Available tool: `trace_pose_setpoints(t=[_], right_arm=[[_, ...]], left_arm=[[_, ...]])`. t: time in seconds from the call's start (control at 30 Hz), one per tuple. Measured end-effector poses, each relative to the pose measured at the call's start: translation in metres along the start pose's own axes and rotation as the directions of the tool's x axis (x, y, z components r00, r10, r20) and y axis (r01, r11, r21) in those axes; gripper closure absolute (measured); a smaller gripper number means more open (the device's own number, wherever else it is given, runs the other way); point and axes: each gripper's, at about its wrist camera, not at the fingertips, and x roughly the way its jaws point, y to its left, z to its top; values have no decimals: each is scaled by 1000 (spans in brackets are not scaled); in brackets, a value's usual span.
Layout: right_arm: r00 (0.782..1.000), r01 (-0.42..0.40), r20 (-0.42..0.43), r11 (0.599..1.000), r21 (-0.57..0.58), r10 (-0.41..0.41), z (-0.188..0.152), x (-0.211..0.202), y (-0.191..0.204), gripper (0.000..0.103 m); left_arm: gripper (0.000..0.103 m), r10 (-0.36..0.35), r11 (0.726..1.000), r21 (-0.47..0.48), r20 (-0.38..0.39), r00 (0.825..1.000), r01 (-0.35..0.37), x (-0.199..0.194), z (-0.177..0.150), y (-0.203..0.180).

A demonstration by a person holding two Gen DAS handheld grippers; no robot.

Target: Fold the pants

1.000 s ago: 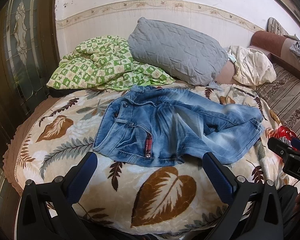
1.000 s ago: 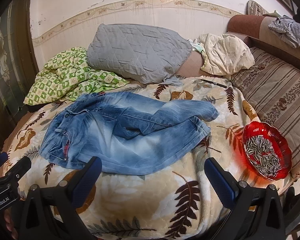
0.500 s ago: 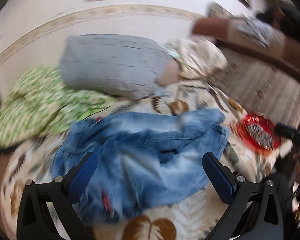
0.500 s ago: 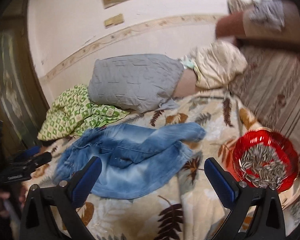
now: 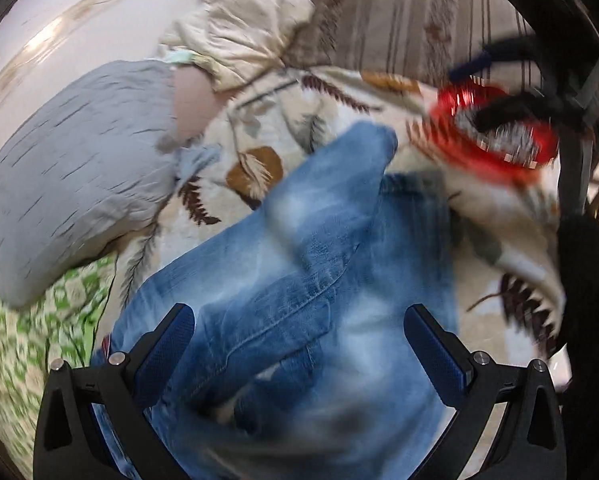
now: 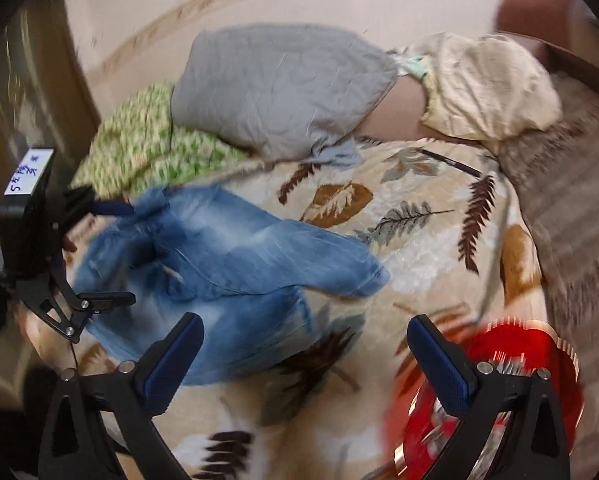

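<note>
Blue washed jeans lie crumpled on the leaf-patterned bedspread. My left gripper is open, close above the jeans, with denim filling the space between its fingers; I cannot tell if it touches. In the right wrist view the jeans lie left of centre and the left gripper hangs over their left end. My right gripper is open and empty above the bedspread, just past the jeans' right edge. Both views are motion-blurred.
A red bowl of sunflower seeds sits on the bed by my right gripper's right finger; it also shows in the left wrist view. A grey pillow, green checked cloth, cream cloth and striped cushion lie behind.
Both grippers have swung in fast toward the bed. The left now sits low over the jeans, turned rightward; the right has dropped toward the jeans' right edge and the red bowl. Both stay open.
</note>
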Motion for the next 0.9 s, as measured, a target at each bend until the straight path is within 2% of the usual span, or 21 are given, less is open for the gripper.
trace_pose_setpoints(t=[0.07,0.13,0.2,0.3,0.37,0.4,0.43,0.47,0.5,0.53,0.63,0.73,0.83,0.9], right_arm=[[998,-4,-56,1000,-10,4,7,22,-13,10],[994,-28,-105,1000,2,28,11,44,-27,21],[988,-42,-147,999,7,42,13,64,-35,26],[978,-63,-200,998,12,64,15,95,-40,31],[975,-78,-210,997,6,77,16,113,-40,40],[975,-75,-208,997,4,74,17,115,-40,56],[977,-86,-196,996,4,85,19,120,-40,76],[978,-95,-185,995,8,95,20,121,-39,77],[979,-100,-177,995,8,100,21,120,-38,80],[981,-116,-160,993,-6,113,23,117,-35,84],[990,-85,-115,994,-67,76,30,99,-21,85],[998,-36,-49,993,-111,31,47,75,-15,86],[1000,9,29,992,-127,-5,82,43,-15,86],[999,44,38,992,-121,-39,109,33,-19,86]], left_arm=[[0,7,999,40,-28,1000,-6,15,2,-1],[0,17,997,78,-55,998,-13,30,5,-1],[0,32,993,116,-88,996,-21,47,6,0],[0,43,992,124,-115,992,-28,64,7,7],[0,42,993,113,-117,992,-29,73,10,14],[1,43,994,105,-115,992,-31,77,11,17],[25,22,996,92,-116,993,-11,80,13,19],[54,-18,996,80,-127,992,28,84,14,20],[93,-92,994,36,-166,982,100,89,14,23],[92,-91,995,19,-174,980,96,90,15,24],[93,-58,998,31,-134,989,62,79,17,24],[92,-28,999,-17,-40,999,28,52,27,39],[93,10,994,-105,64,998,-4,22,49,66],[93,34,986,-165,102,994,-17,15,59,83]])
